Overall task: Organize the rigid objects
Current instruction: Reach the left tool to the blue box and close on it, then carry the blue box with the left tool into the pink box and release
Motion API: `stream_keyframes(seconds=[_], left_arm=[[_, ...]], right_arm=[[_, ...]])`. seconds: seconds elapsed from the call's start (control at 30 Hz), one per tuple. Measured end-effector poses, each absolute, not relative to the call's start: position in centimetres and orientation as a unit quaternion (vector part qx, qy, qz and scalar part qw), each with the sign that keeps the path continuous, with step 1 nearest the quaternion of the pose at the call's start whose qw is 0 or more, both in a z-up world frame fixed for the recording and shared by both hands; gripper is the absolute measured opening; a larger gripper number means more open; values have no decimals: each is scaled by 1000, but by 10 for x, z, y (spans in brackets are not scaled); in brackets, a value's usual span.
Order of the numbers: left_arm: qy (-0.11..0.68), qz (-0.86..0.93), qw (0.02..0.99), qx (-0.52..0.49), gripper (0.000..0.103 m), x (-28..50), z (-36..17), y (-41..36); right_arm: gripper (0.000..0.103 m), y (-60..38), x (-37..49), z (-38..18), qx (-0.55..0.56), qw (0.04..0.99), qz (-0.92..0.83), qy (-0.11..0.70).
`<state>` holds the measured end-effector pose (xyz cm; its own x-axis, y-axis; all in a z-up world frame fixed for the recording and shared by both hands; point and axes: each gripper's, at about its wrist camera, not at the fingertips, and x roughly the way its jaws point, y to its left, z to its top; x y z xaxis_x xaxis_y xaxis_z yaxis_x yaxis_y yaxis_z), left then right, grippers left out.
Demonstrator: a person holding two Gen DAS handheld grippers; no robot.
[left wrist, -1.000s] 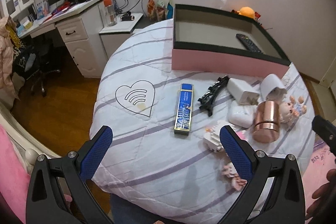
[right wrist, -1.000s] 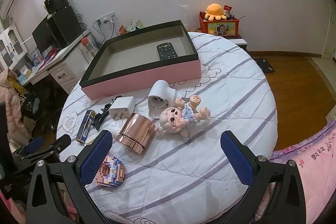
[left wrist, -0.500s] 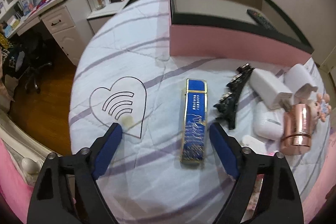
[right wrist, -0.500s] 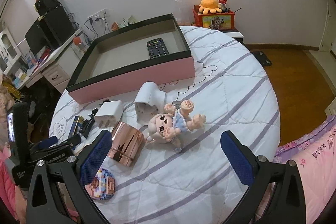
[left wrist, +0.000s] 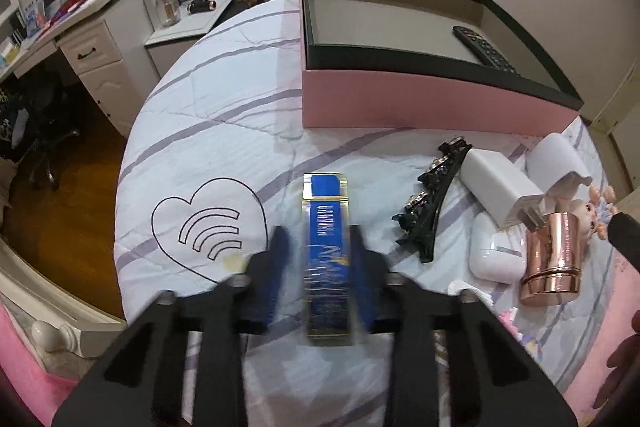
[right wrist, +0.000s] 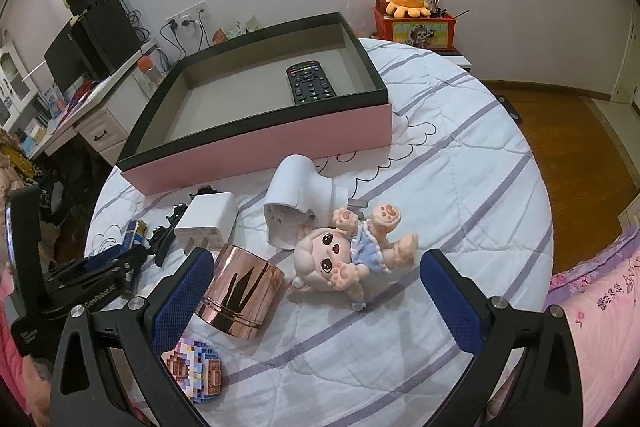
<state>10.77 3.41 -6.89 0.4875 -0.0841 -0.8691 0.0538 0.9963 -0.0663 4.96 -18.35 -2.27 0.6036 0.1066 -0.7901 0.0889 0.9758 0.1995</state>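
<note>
Left claw (left wrist: 318, 259) closing astride long blue gold-trimmed rigid box (left wrist: 326, 255) — stiff, light, glossy, maybe slippery; best pinched mid-length. Right claw (right wrist: 320, 301) spread wide, empty.

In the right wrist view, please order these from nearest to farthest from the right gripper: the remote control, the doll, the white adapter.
From the right gripper:
1. Doll, lying between the fingers, just ahead.
2. White adapter, behind the doll, before the box.
3. Remote control, inside the pink box, farthest.
</note>
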Motion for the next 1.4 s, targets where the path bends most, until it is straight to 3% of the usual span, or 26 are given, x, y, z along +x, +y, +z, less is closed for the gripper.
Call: stream_keyframes(seconds=[0.5,0.87,1.4], left_arm=[[462,-34,886,-6,20,103,-23,19],[404,-56,913,-1,20,160,30,-10],[480,-53,876,2,21,275,-42,-33]], right_arm=[[103,-192,54,-11,117,895,15,431],[103,-209,83,11,124,907,13,402],[103,-231,131,-7,132,898,-9,421]])
